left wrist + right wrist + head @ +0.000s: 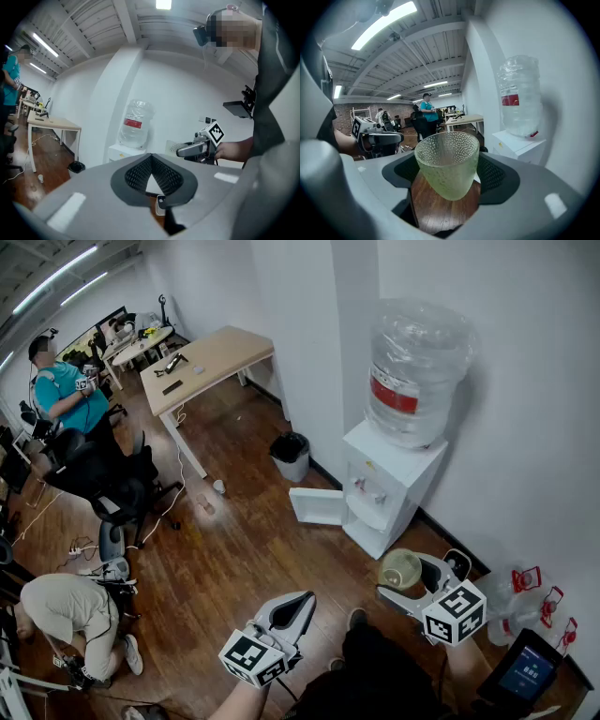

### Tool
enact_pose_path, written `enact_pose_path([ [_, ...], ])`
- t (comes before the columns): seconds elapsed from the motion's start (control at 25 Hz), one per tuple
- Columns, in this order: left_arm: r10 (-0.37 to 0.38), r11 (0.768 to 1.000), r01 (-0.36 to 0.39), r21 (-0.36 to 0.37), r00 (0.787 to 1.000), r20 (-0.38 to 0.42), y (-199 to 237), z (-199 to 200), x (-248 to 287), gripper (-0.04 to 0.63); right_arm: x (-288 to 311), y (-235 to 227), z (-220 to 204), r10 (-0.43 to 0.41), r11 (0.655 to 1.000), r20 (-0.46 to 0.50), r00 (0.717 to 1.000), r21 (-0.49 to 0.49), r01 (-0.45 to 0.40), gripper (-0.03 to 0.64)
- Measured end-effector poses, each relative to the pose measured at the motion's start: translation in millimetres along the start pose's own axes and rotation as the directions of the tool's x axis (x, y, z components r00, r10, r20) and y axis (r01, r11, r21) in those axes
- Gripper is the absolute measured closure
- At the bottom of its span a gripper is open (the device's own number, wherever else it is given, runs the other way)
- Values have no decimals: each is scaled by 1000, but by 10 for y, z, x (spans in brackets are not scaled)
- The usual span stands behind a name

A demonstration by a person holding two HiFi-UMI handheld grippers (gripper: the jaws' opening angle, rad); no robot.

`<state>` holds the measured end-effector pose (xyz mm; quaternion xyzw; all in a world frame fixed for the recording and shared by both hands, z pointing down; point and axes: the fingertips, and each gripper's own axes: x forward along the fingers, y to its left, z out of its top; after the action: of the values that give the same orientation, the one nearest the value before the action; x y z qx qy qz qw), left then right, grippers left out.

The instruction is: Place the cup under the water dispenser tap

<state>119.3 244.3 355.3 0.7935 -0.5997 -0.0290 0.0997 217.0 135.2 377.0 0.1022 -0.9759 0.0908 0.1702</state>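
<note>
My right gripper (413,580) is shut on a pale green dimpled glass cup (400,568). In the right gripper view the cup (447,161) stands upright between the black pads (494,171), above the wood floor. The white water dispenser (389,484), with its big clear bottle (412,371), stands against the wall ahead of the cup, and its taps (367,489) are a short way beyond it. In the right gripper view the dispenser (520,140) is off to the right. My left gripper (298,604) hangs lower left, shut and empty, its jaws meeting at the tip (152,161).
The dispenser's lower door (317,506) hangs open to the left. A black bin (291,456) stands by the wall, with a wooden desk (202,362) behind. An office chair (112,488), a crouching person (66,610) and a standing person (66,395) are at the left. A tablet (527,673) is at lower right.
</note>
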Motion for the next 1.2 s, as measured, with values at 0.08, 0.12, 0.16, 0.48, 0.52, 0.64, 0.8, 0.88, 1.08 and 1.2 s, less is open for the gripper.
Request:
enact_pose_path([
  [0.08, 7, 1000, -7, -8, 1000, -13, 125, 12, 64, 589, 118, -75, 15, -4, 1000, -3, 1000, -2, 4, 238],
  [0.12, 10, 1000, -11, -13, 1000, -18, 189, 21, 97, 589, 182, -119, 20, -5, 1000, -7, 1000, -4, 5, 238],
  [0.16, 14, 1000, -14, -21, 1000, -19, 257, 30, 132, 589, 250, -168, 26, -5, 1000, -12, 1000, -5, 5, 238],
  [0.48, 24, 999, -25, -31, 999, -49, 919, 123, 537, 589, 866, -690, 119, -20, 1000, -27, 999, -4, 20, 238],
  [0.52, 25, 999, -27, -31, 998, -54, 1005, 142, 608, 589, 941, -767, 127, -22, 1000, -26, 999, -2, 22, 238],
  [0.64, 24, 999, -26, -19, 997, -75, 1258, 205, 852, 589, 1181, -999, 135, -28, 1000, -19, 999, 14, 28, 238],
  [0.8, 24, 1000, -24, 1, 995, -98, 1555, 287, 1151, 589, 1473, -1250, 123, -35, 999, -22, 999, 21, 36, 238],
  [0.88, 21, 1000, -19, 19, 995, -100, 1703, 324, 1253, 589, 1594, -1323, 127, -35, 999, -16, 999, 19, 35, 238],
  [1.08, 19, 1000, -18, 12, 993, -120, 2141, 379, 1439, 589, 1980, -1497, 102, -66, 997, -23, 998, 44, 67, 238],
  [1.2, -19, 1000, 18, -5, 989, -149, 2371, 341, 1550, 589, 2218, -1626, 49, -110, 990, -27, 994, 80, 112, 238],
])
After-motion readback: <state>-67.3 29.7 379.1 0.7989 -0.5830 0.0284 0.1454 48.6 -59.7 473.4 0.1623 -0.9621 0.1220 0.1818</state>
